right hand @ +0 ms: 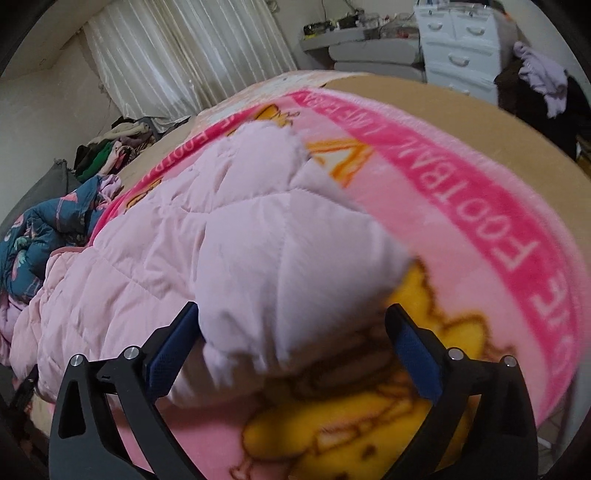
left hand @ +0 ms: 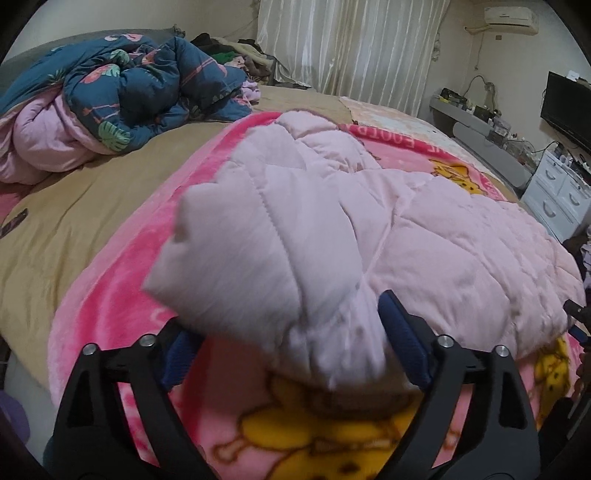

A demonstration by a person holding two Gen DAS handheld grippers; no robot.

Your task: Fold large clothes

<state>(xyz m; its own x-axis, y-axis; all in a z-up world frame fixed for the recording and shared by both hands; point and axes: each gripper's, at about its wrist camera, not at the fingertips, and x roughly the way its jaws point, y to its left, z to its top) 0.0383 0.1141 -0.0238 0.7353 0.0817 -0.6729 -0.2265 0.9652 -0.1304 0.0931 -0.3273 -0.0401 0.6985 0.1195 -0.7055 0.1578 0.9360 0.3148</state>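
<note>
Presently: pale pink quilted garment (left hand: 424,229) lies on the pink cartoon blanket (left hand: 110,295) on the bed, long axis between the 2 claws. Left claw (left hand: 291,350) and right claw (right hand: 295,354), jaws wide, each bracket a bunched lower-frame corner; grip pressure uncertain.

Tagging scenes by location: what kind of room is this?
Almost certainly a home bedroom: a bed with a crumpled duvet, a white dresser, a wall air conditioner.
</note>
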